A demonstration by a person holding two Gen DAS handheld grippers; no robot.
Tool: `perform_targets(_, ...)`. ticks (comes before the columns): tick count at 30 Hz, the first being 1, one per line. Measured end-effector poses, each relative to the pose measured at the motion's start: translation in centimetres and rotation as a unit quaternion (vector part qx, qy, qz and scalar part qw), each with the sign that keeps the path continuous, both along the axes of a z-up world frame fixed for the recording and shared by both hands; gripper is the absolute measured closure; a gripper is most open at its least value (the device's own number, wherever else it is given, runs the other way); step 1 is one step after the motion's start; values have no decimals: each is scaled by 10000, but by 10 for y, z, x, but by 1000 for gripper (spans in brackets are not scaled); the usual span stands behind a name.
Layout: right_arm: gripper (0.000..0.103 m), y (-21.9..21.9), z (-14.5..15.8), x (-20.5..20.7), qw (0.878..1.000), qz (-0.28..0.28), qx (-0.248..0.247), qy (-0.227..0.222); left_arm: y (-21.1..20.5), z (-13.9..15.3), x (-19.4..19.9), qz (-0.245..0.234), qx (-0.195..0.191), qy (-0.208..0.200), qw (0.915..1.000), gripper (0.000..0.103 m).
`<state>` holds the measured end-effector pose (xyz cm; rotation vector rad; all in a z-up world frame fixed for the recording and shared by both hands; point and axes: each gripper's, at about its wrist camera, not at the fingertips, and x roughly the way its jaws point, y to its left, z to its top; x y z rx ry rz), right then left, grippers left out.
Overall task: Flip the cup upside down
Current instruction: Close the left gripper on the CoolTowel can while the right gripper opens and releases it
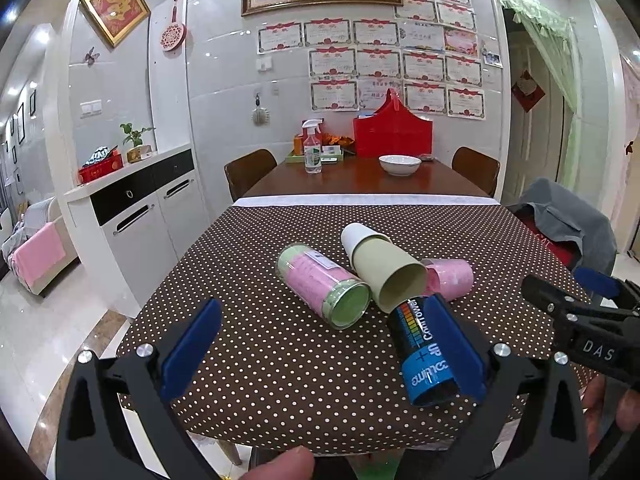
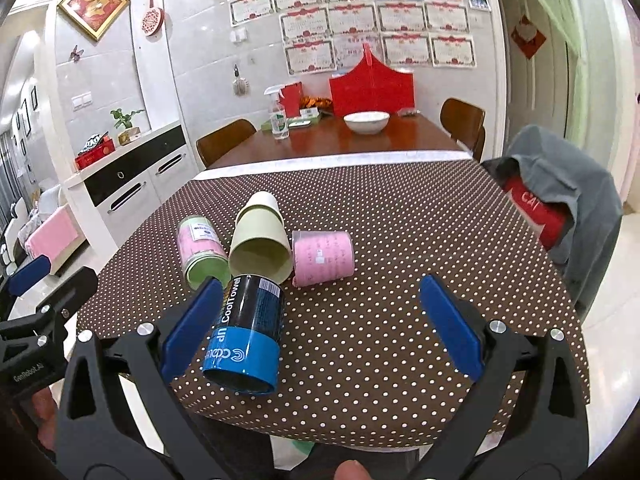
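A pale green cup (image 1: pixel 390 270) lies on its side on the dotted tablecloth (image 1: pixel 280 360), its mouth toward me, with a white cup (image 1: pixel 356 238) nested at its far end. It also shows in the right wrist view (image 2: pixel 260 242). My left gripper (image 1: pixel 324 346) is open, low over the table's near edge; its right finger lies beside a black and blue can (image 1: pixel 424 352). My right gripper (image 2: pixel 322 326) is open too, with the same can (image 2: pixel 246 336) next to its left finger. Neither holds anything.
A pink and green jar (image 1: pixel 324 290) lies left of the cup, a pink tub (image 1: pixel 450 278) right of it. A chair draped with grey cloth (image 2: pixel 560 204) stands at the table's right. A white bowl (image 1: pixel 400 164) and spray bottle (image 1: pixel 312 152) sit on the far table.
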<state>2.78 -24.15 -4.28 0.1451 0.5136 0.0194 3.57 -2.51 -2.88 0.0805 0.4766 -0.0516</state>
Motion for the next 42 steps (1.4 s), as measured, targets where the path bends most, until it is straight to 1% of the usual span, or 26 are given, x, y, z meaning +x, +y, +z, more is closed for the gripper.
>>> perform_targets(13,6,19,14,-27,9966,-77,-528,-633,-4,1,-11,-42,-43,-59,10000,4)
perform_targets(17,6,18,14,-29,9961,-82,-547,-690,-7,-2,-11,-59,-37,-26,10000,4)
perform_targets(21,6,13,11,-29,9960,-189,-559,-672,-16,-8,-5,-143,-34,124,9998,4)
perform_targets(24,6,5,8,-27,9962,-283,-529,-628,-24,-15,3,-234,-127,313,9992,4)
perform_targets(30,6,-12,2,-24,9963,-447,-473,-560,-40,-26,18,-381,-197,612,9972,4)
perform_targets(34,6,-26,-5,-19,9964,-578,-401,-475,-52,-39,36,-483,-230,956,9940,4)
perform_targets(39,6,-42,-16,-12,9963,-705,-334,-352,-63,-58,62,-578,-398,1498,9862,4)
perform_targets(42,6,-48,-23,-7,9964,-740,-293,-274,-68,-71,79,-620,-505,1856,9794,4)
